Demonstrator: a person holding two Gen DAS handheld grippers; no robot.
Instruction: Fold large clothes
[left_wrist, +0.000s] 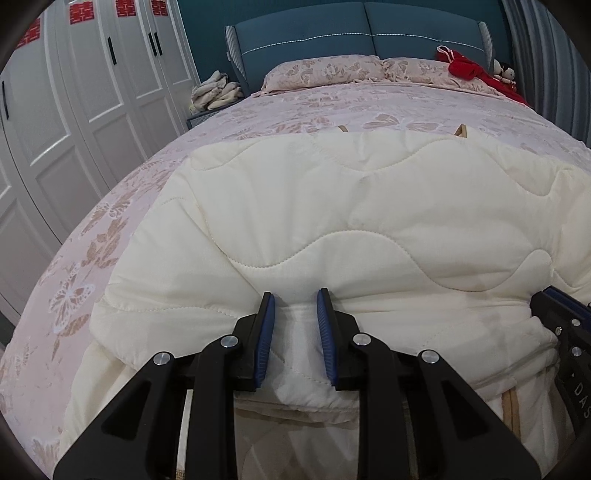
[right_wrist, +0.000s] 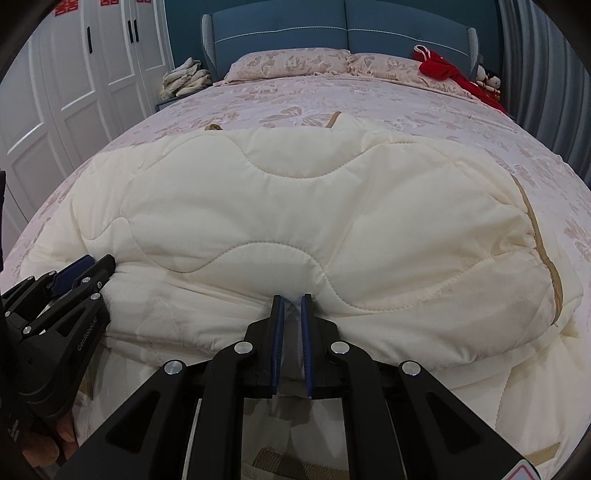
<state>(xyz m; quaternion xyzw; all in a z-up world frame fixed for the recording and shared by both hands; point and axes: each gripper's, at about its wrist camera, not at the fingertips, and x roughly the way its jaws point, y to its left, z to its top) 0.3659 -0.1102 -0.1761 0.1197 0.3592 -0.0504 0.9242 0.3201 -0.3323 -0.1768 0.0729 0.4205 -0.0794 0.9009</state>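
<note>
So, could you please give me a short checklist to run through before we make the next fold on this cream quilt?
1. Right tongs clamped on the quilt: ok, fabric is pinched between the pads.
2. Left tongs clamped: not ok, jaws stand apart with fabric only lying between them.
3. Both tongs on the same near edge: ok.
4. Bed beyond the quilt free for the fold: ok; the red garment lies far off by the pillows.
5. Layers underneath lined up: cannot tell.
</note>
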